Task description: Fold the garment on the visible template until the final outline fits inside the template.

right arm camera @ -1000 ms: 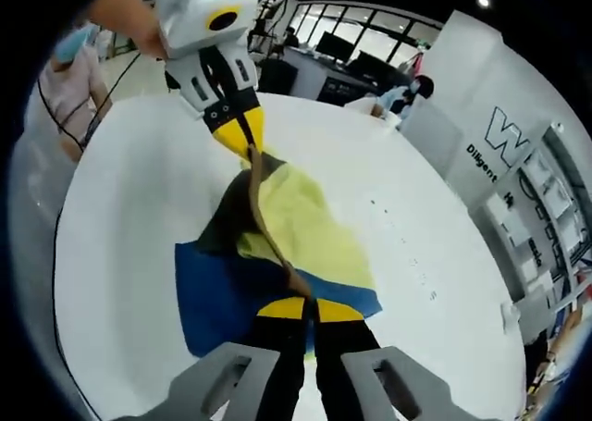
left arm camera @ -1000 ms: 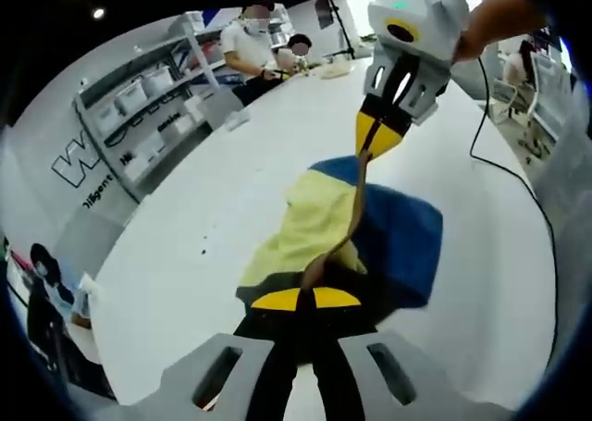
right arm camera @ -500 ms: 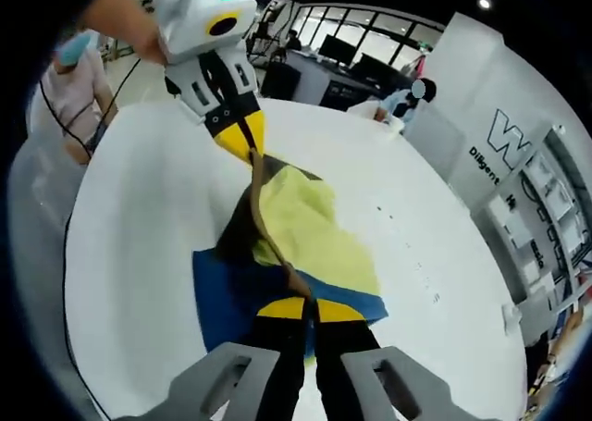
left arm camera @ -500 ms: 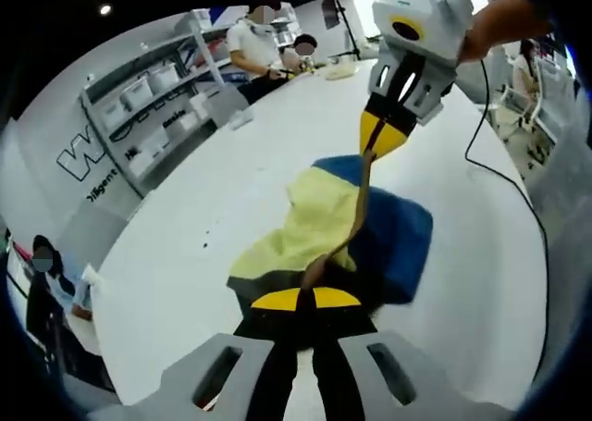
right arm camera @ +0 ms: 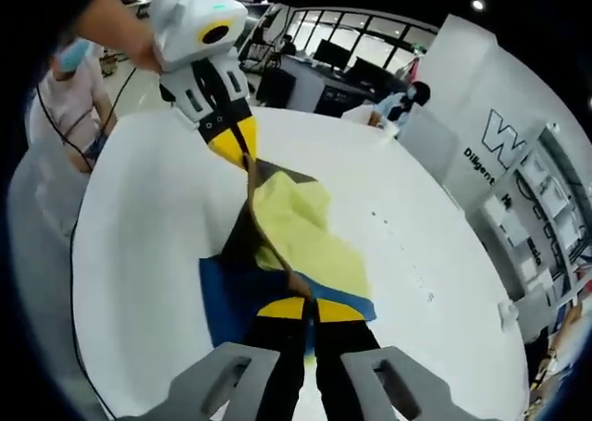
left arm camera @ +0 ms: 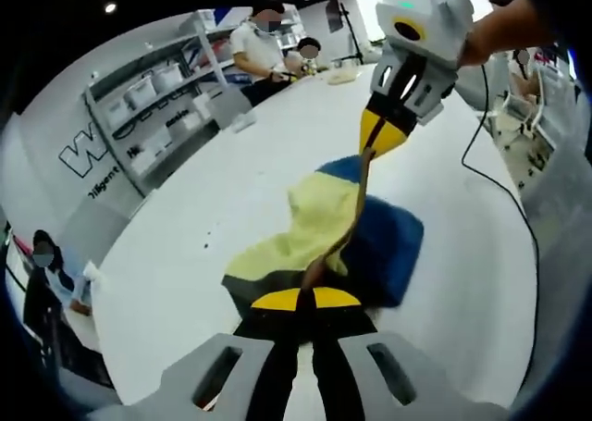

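Garment (left arm camera: 319, 219) pinched at two points along one taut, brownish folded edge, stretched between both grippers above the blue template (left arm camera: 393, 245). Near end of that edge clamped between the yellow-tipped fingers (left arm camera: 277, 300) of the left gripper (left arm camera: 305, 300) in the left gripper view; far end clamped in the closed fingers of the right gripper (left arm camera: 380, 137), reaching down from upper right. Same hold seen from the other side in the right gripper view: right gripper (right arm camera: 306, 309) shut on the near end of the edge, left gripper (right arm camera: 233, 142) shut on the far end, fingers (right arm camera: 222, 145) pressed together on cloth.

Garment (right arm camera: 301, 231) pale yellow on its broad face, dark along the lifted fold and underneath, draped loosely down from the raised edge, lower part resting on the template. Yellow cloth spilled past the template's edge onto the white desk (left arm camera: 231, 190) on the side toward the shelves (left arm camera: 153, 106). Template (right arm camera: 227, 301) a dark blue rectangular mat, flat on the desk (right arm camera: 139, 254), partly covered.

Black cable (left arm camera: 499, 194) trailed across the desk beside the template. Two people (left arm camera: 264, 46) stood at the desk's far end; wall (right arm camera: 504, 148) with large lettering beyond.
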Demonstrator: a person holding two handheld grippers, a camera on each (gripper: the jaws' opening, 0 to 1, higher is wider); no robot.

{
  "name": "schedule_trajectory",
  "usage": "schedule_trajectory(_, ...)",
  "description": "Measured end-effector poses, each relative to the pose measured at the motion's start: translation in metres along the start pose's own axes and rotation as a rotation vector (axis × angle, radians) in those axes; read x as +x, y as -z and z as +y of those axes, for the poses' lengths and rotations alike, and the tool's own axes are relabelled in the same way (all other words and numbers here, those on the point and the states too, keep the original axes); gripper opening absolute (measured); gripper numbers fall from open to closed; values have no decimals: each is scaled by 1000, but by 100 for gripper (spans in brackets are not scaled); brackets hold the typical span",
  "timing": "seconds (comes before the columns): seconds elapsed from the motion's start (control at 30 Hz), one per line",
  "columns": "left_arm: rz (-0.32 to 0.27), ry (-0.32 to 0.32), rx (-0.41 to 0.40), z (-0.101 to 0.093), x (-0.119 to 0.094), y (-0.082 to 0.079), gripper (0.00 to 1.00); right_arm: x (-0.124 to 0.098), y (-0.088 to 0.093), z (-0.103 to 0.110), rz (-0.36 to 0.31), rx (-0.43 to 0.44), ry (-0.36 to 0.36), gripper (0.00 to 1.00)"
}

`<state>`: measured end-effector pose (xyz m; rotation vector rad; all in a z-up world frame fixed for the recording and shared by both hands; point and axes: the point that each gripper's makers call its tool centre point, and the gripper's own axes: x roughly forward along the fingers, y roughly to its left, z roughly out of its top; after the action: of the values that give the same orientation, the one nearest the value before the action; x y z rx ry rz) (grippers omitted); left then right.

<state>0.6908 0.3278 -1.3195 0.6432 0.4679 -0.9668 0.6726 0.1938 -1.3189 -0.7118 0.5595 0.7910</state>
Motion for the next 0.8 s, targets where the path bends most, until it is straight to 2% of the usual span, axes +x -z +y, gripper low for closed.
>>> schedule_trajectory(0.27, -11, 3, -30, 0, -13, -7, 10, -12, -7, 2, -28, 8, 14, 0)
schedule_trajectory(0.53, 12, 25, -22, -17, -21, -2, 10, -19, -5, 22, -35, 21, -10, 0)
schedule_trajectory(0.8, -2, 28, -22, -24, -35, -6, 10, -35, -13, 32, -63, 40, -14, 0)
